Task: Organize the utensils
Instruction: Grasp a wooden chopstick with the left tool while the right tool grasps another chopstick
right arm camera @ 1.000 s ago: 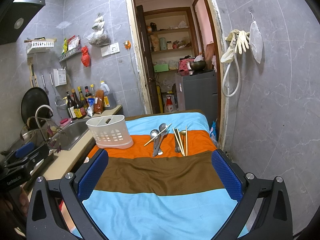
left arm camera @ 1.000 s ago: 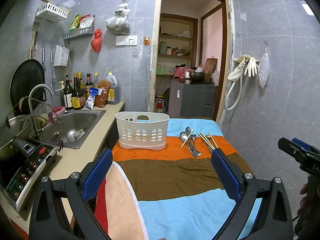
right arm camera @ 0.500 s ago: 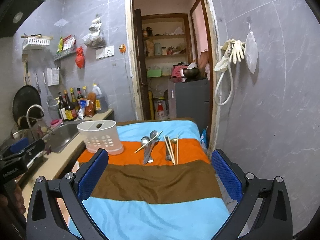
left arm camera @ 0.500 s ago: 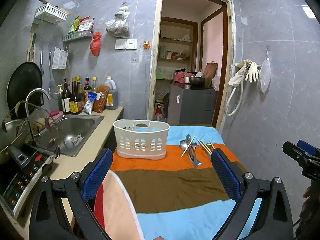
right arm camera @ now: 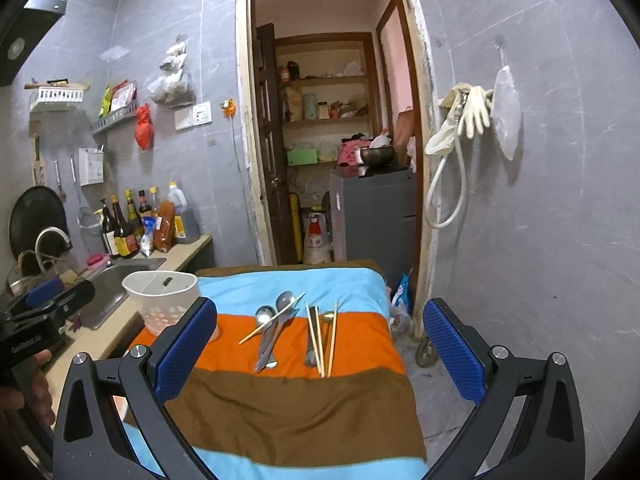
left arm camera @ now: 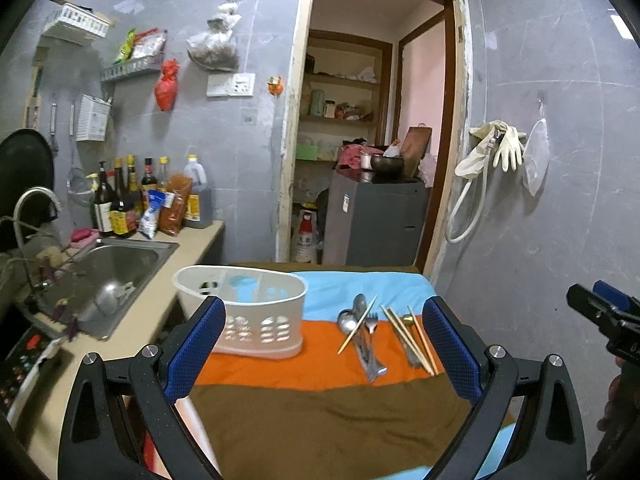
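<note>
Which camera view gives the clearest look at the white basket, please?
The left wrist view: the basket shows its rim, dividers and slotted side. In the right wrist view it is blurred and partly behind a gripper finger.

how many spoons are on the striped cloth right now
3 spoons showing: two silver bowls side by side in the left pile under a lone chopstick, and one gold bowl among the right-hand chopsticks. Overlapping handles may hide more.

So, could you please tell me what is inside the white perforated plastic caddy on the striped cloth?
The white perforated plastic caddy shows dividers and no utensils above its rim; the striped cloth shows through its base. Its front wall hides the lower interior.
</note>
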Motion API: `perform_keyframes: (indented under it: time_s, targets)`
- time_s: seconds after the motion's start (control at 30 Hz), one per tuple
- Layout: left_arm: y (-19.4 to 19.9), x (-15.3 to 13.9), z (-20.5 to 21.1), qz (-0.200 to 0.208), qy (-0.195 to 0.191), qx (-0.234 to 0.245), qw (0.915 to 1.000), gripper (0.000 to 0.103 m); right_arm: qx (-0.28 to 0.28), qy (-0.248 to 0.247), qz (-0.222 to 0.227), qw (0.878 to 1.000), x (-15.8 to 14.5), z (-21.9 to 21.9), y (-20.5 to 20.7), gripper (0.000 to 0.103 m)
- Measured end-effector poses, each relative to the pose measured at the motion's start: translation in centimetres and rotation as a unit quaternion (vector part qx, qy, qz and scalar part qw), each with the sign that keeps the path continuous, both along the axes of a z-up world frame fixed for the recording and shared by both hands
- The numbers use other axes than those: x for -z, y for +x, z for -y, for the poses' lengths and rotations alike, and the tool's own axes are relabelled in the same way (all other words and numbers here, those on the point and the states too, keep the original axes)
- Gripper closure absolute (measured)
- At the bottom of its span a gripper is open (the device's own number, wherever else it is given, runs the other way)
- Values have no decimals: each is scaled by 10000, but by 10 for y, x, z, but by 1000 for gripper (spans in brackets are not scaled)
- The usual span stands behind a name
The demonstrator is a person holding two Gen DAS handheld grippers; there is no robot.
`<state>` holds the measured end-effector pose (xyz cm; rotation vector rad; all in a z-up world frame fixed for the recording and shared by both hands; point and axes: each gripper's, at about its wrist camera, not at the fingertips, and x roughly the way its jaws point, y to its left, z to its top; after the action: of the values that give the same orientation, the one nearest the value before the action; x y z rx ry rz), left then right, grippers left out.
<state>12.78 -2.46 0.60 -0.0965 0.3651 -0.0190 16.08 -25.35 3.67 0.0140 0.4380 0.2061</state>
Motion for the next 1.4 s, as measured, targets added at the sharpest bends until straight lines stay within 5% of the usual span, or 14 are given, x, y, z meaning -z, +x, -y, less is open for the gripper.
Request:
perform_keyframes:
  time_s: [0.43,0.77,1.07,1.4]
  targets:
    - [133,47,48,-502,11,316,9982,10,-399,-126,-558,9976,56,39,125,3]
    - [206,110,50,-1384,-2,344,9898,55,-838,62,-1457,9858,121,41,193,35]
    - [269,138,60,-1620,295,797,9831,75,-1113,106,-2011,9732,159,26,237,67]
    - [321,168,68,-2300,482,1227,9642,83,-1107,325,-2368,9647,179,15,280,83]
